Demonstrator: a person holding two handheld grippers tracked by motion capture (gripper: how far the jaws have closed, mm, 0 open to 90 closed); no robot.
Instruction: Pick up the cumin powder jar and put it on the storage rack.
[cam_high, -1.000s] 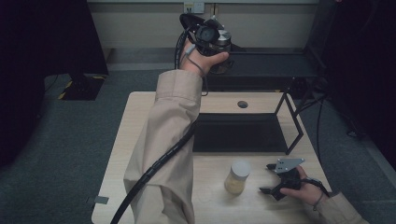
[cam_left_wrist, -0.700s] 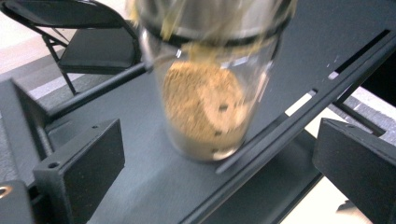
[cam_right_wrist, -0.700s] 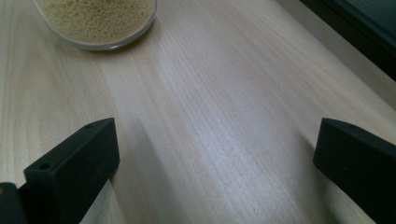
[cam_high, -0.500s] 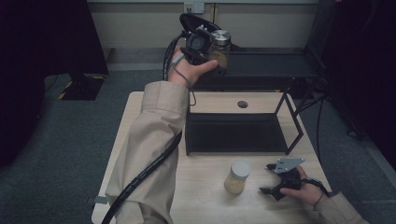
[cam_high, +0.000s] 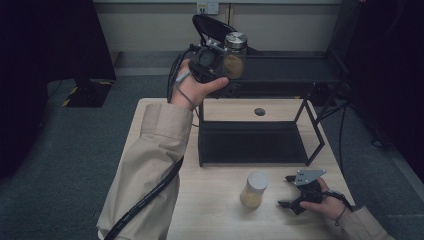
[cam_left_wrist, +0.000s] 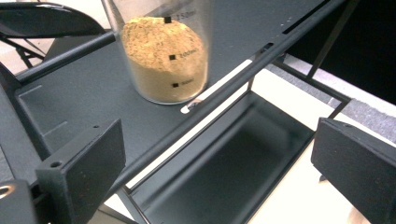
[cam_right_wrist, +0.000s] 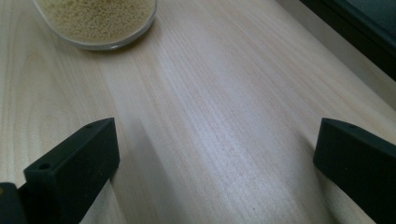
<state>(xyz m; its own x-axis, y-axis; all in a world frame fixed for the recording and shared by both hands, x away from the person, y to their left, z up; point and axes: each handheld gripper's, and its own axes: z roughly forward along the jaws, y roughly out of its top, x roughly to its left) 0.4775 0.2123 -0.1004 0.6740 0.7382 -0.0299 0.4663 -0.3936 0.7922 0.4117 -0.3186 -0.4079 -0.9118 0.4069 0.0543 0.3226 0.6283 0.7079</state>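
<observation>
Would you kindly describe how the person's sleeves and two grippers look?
Both sleeves are beige. The left gripper is black and bulky, trailing a spiral-wrapped black cable. The right gripper is black, topped by a grey three-cornered plate. Their jaws are flat black blocks.

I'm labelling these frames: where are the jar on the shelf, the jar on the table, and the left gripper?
jar on the shelf (cam_left_wrist: 163, 60), left gripper view, brown powder fill.
jar on the table (cam_high: 254, 190), high view, glass side.
left gripper (cam_left_wrist: 219, 168), left gripper view, between the jaws.

Lab-like test room: bare wooden table (cam_high: 210, 200), black metal rack (cam_high: 280, 75), grey carpet (cam_high: 75, 150), wall socket (cam_high: 208, 7).
</observation>
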